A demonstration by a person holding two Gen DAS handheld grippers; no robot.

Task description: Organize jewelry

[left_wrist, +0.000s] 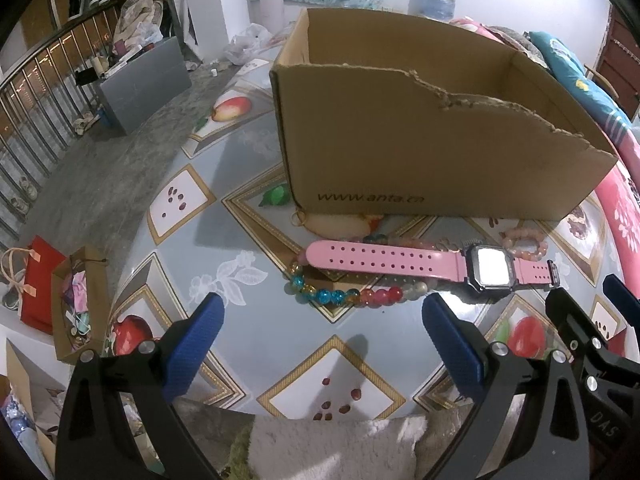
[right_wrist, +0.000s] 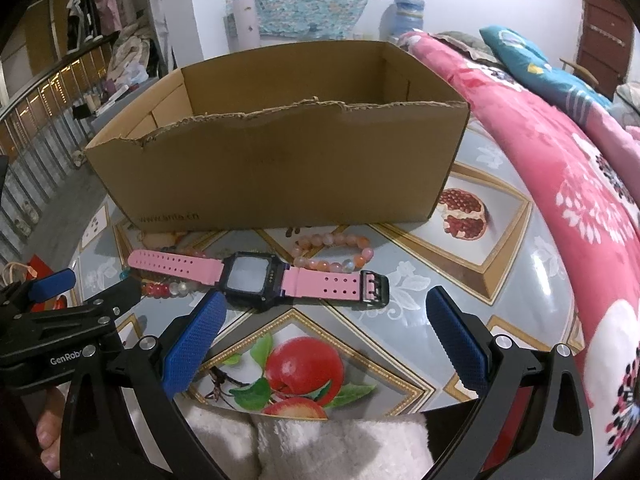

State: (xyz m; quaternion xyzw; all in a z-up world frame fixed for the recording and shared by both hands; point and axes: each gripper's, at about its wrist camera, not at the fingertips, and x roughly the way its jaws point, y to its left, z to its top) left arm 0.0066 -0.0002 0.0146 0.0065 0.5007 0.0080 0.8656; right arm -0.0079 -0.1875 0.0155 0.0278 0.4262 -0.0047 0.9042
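A pink-strapped watch point(left_wrist: 400, 266) point(right_wrist: 256, 274) with a black square case lies flat on the table in front of an open cardboard box point(left_wrist: 420, 152) point(right_wrist: 280, 172). Partly under the strap lies a multicoloured bead bracelet point(left_wrist: 344, 295) point(right_wrist: 164, 289). A peach bead bracelet point(left_wrist: 526, 246) point(right_wrist: 334, 254) rests behind the watch near the box. A small gold ring point(left_wrist: 298, 218) sits at the box's near corner. My left gripper point(left_wrist: 322, 332) is open, just short of the coloured beads. My right gripper point(right_wrist: 322, 330) is open in front of the watch's buckle end; its left pad nears the watch case.
The table point(left_wrist: 248, 240) point(right_wrist: 460, 280) has a glossy fruit-patterned cover. A pink floral blanket point(right_wrist: 560, 168) lies along the right edge. On the floor to the left stand a red bag point(left_wrist: 40, 284), a small box of clutter point(left_wrist: 78, 304) and a railing point(left_wrist: 36, 100). White fluffy cloth point(right_wrist: 332, 448) lies below the grippers.
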